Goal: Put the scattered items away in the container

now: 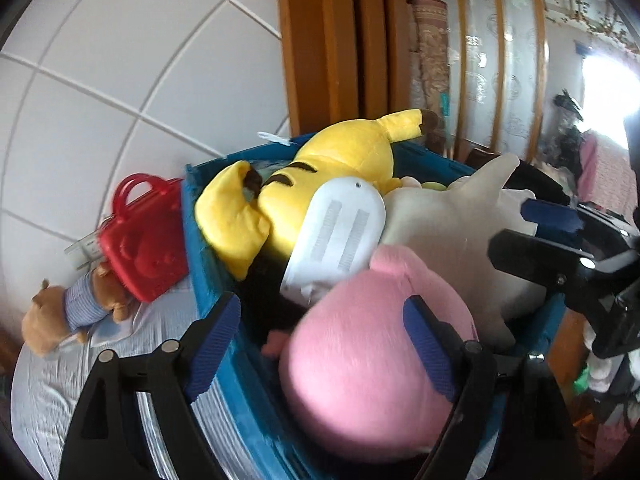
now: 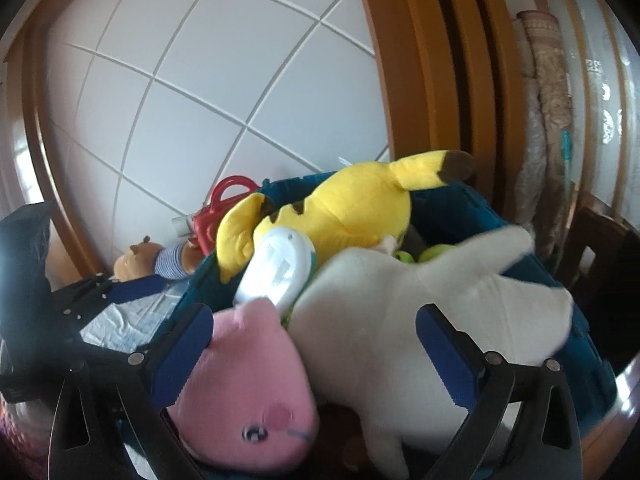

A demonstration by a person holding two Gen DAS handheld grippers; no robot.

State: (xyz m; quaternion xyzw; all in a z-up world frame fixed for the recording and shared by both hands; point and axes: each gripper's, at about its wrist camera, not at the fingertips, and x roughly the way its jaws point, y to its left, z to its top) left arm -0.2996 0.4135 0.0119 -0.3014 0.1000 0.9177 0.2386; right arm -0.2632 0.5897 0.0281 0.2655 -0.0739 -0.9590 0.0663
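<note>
White wall tiles are seen behind the blue container [image 1: 208,264]. Both grippers [image 1: 320,344] [image 2: 316,356] stand apart, holding nothing; the bear [image 1: 76,312], lower left, should be gripped mid-body.

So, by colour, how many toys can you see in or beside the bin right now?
Yellow: 1, yellow plush
Pink: 1, pink plush
White: 2, white plush, white plastic toy
Red: 1, red toy bag
Brown: 1, brown bear
Total: 6
</note>
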